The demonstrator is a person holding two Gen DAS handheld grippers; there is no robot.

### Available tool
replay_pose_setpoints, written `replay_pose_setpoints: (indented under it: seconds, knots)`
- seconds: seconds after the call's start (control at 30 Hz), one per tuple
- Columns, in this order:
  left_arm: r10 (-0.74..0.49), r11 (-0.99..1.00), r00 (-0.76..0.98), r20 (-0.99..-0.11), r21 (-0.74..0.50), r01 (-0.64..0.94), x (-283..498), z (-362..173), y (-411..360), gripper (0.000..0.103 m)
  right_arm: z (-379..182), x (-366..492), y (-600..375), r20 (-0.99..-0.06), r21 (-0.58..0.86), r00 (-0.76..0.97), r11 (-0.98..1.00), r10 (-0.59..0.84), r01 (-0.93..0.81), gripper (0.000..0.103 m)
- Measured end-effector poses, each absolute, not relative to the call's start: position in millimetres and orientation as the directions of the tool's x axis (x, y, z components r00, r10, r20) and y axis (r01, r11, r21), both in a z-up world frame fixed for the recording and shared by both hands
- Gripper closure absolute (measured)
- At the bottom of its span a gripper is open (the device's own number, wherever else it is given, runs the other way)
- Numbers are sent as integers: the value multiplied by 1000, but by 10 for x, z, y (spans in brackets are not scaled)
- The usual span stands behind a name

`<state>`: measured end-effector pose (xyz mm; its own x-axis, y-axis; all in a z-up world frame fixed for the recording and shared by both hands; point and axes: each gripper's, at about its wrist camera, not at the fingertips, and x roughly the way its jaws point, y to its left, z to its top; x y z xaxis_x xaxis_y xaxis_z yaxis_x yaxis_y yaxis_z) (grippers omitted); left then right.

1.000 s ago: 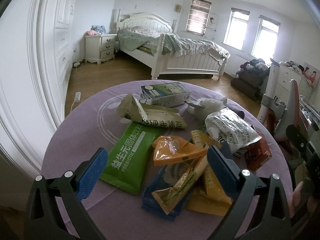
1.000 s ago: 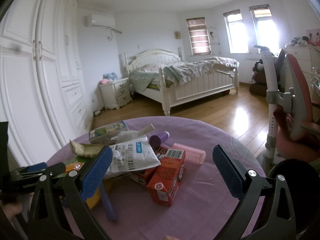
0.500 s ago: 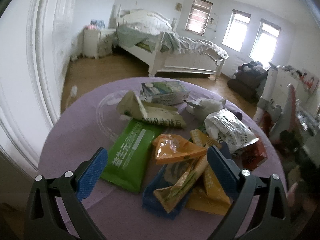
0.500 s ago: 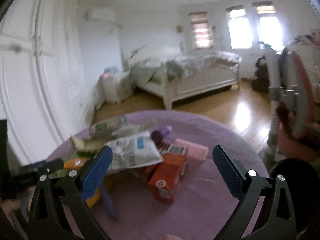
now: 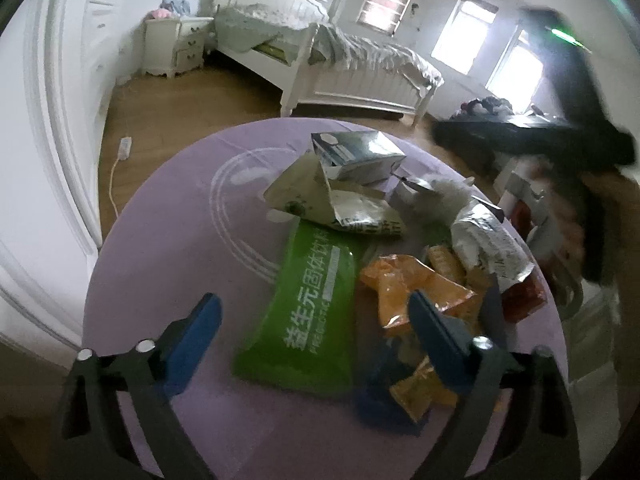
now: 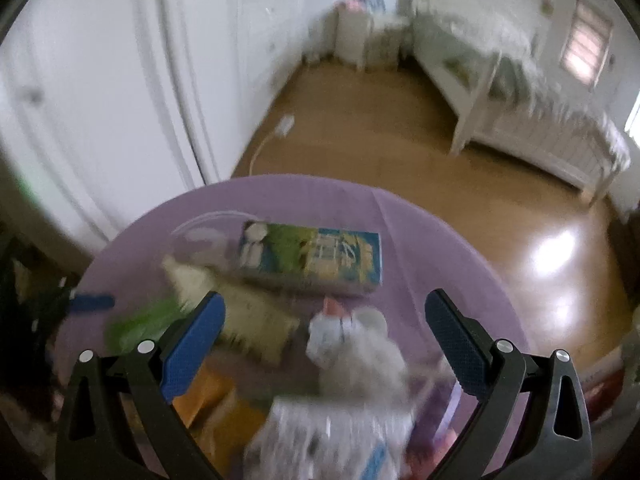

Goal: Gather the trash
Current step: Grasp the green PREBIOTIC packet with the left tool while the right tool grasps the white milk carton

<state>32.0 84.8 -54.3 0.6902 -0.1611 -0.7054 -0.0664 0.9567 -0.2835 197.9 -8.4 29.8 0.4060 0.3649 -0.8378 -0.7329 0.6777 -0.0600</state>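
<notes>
Left gripper (image 5: 314, 322): jaws spread wide, nothing between the pads, held above the near part of the round purple table (image 5: 168, 240). Directly between and just beyond the fingers: green packet (image 5: 310, 310) with white print, lying flat, long axis running near to far. At the right finger: crumpled orange wrapper (image 5: 412, 292), partly overlapped by the pad in view; nearer, a yellow-orange sachet (image 5: 416, 392) on a dark blue wrapper (image 5: 376, 396). Farther out: pale folded pouch (image 5: 320, 200) touching the far end of the green packet, then a silver-sided carton (image 5: 358, 154) lying on its side. To the far right: white printed bag (image 5: 488, 244) over a red carton (image 5: 524, 300) (edges blurred).

Right gripper (image 6: 322, 336): jaws likewise spread wide and empty, above the same table (image 6: 420, 232). View heavily blurred by motion. Between the fingers, nearer than the tips: a white crumpled wad (image 6: 352, 344) and a white printed bag (image 6: 332, 436). Beyond the tips: blue-and-green carton (image 6: 312, 258) on its side. At the left finger: pale pouch (image 6: 236, 312) and a green smear of packet (image 6: 140, 320).

Beyond the table: wooden floor (image 6: 360, 120), white bed (image 5: 320, 60), white wardrobe doors (image 6: 100, 80).
</notes>
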Motion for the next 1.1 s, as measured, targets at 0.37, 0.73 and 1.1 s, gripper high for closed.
replay_pose_setpoints:
  seconds: [0.37, 0.73, 1.1]
  knots:
    - [-153, 978, 607, -780, -207, -20, 293, -522, 709, 34, -242, 2565, 627, -935, -29, 250, 649, 251, -760, 4]
    - [-111, 993, 602, -791, -113, 35, -2, -430, 592, 43, -235, 2274, 852, -918, -313, 348, 191, 191, -930, 4]
    - [-84, 996, 610, -788, -82, 32, 75, -379, 586, 43, -725, 2317, 957, -942, -284, 309, 182, 127, -941, 30]
